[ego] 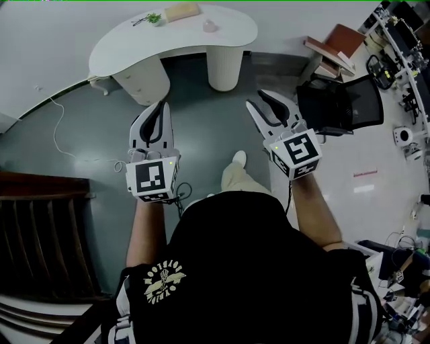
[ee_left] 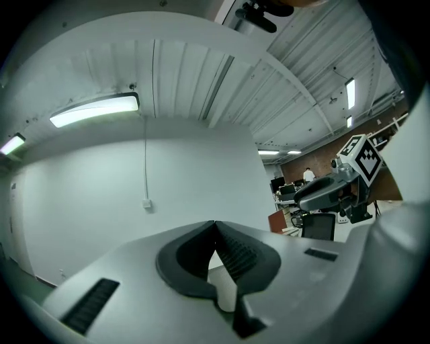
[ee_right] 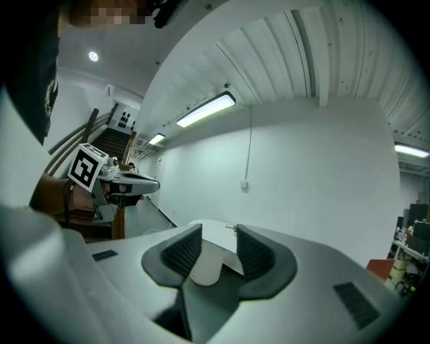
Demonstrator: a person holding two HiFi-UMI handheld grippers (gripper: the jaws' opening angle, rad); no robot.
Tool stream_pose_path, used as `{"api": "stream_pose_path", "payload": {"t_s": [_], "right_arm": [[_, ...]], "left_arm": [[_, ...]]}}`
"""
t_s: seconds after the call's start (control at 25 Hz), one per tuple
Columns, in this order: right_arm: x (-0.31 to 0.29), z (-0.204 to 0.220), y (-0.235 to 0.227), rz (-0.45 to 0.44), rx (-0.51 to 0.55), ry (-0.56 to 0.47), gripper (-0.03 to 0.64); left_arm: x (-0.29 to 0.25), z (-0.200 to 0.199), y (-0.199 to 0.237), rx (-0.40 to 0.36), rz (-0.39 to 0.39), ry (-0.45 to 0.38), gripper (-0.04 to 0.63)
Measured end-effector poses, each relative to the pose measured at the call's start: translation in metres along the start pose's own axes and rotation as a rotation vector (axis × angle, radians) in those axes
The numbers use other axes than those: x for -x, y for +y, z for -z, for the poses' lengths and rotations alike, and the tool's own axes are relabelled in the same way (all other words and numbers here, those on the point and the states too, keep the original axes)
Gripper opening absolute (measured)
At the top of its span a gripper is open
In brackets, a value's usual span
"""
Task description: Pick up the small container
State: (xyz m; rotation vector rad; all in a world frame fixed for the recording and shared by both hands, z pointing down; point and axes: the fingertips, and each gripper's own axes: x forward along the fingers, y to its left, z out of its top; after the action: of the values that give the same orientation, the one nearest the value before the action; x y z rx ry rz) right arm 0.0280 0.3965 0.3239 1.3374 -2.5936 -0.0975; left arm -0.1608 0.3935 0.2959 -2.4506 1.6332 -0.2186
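The small pinkish container [ego: 210, 25] stands on a white curved table [ego: 134, 40] far ahead of me, beside a tan box [ego: 181, 11] and a green sprig [ego: 149, 19]. Both grippers are held out over the grey floor, well short of the table. In the head view my left gripper [ego: 163, 106] has its jaws together, and the left gripper view shows the left gripper [ee_left: 215, 228] with its tips meeting and nothing held. My right gripper [ego: 256, 99] stands open. In the right gripper view the right gripper [ee_right: 218, 238] has a clear gap through which the table's top [ee_right: 213, 232] shows.
A black office chair [ego: 342, 104] and a brown stack [ego: 336, 44] stand to the right of the table. Cluttered benches [ego: 403, 67] line the right side. Dark wooden stairs [ego: 40, 222] fill the left. A white cable [ego: 60, 127] trails over the floor.
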Motion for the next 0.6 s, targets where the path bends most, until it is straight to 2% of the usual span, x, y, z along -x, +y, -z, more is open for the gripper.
{"api": "stream_pose_path", "payload": {"t_s": [0.04,0.12,0.32,0.48,0.6], "right_arm": [[-0.003,0.002,-0.001,-0.014,-0.005,0.007,0.181],[-0.011,0.003,-0.007,-0.024,-0.019,0.012,0.233],[-0.041,0.005,-0.035,-0.007,-0.057,0.01,0.241],[-0.069,0.007,-0.057,-0.002,-0.052,0.045,0.241],[-0.085,0.017,-0.069,0.0,-0.073,0.067,0.241]], "left_arm": [[-0.003,0.002,0.001,0.005,-0.005,-0.002,0.021],[-0.013,0.003,0.005,0.01,-0.012,-0.002,0.021],[-0.046,0.005,0.014,-0.018,-0.006,0.019,0.021],[-0.074,-0.001,0.034,-0.022,-0.029,-0.006,0.021],[-0.095,0.013,0.037,-0.018,-0.01,0.031,0.021]]}}
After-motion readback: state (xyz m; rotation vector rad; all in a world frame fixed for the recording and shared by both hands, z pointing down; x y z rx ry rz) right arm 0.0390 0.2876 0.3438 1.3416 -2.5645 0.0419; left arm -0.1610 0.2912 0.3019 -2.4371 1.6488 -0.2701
